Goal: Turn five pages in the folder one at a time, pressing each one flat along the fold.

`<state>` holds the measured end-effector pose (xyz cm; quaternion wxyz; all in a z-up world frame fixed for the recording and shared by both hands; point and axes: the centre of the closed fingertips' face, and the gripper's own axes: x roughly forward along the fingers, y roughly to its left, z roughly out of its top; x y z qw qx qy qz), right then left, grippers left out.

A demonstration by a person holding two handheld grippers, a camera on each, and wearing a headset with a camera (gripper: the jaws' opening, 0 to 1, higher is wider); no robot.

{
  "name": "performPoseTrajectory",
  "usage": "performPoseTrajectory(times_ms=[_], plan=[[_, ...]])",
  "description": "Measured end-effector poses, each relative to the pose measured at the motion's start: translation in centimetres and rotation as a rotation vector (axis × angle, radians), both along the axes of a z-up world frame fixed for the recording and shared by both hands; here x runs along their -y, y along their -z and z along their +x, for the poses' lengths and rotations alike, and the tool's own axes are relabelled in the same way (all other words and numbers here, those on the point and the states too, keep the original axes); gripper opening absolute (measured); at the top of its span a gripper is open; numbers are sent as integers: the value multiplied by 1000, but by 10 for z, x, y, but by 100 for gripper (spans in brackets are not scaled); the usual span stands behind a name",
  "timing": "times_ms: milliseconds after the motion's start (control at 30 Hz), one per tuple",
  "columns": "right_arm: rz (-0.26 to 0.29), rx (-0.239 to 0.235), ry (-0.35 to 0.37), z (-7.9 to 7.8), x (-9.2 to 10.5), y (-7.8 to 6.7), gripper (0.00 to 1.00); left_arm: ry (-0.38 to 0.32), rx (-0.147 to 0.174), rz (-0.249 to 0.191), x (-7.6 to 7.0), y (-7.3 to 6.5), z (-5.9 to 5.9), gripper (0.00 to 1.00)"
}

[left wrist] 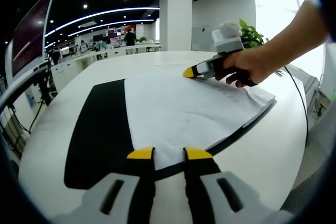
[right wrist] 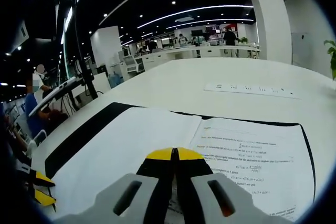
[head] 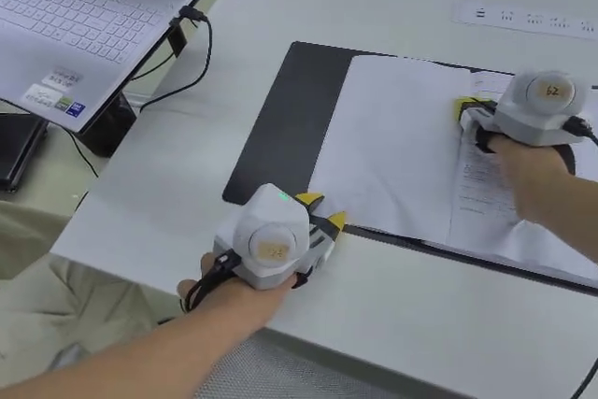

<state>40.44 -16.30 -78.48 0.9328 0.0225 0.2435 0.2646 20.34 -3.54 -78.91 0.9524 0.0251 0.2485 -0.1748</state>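
A black folder lies open on the white table. A blank white page is turned over to the left, and a printed page lies on the right. My left gripper sits at the folder's near edge by the blank page's corner, jaws open with nothing gripped. My right gripper rests on the paper close to the fold, its yellow tips shut together and touching the sheet. In the left gripper view it appears across the blank page as the right gripper.
A white laptop on a stand sits at the far left with black cables trailing toward the folder. A white power strip lies beyond the folder. The table's near edge runs just behind my left hand.
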Motion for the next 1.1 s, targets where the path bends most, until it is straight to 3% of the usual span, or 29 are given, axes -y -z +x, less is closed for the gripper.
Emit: performPoseTrajectory(times_ms=[367, 633, 1100], plan=[[-2, 2, -14, -49, 1, -16, 0, -8, 2, -3, 0, 0, 0, 19], [12, -1, -15, -74, 2, -22, 0, -10, 1, -4, 0, 2, 0, 19], [5, -17, -58, -125, 3, -17, 0, -5, 1, 3, 0, 1, 0, 19]])
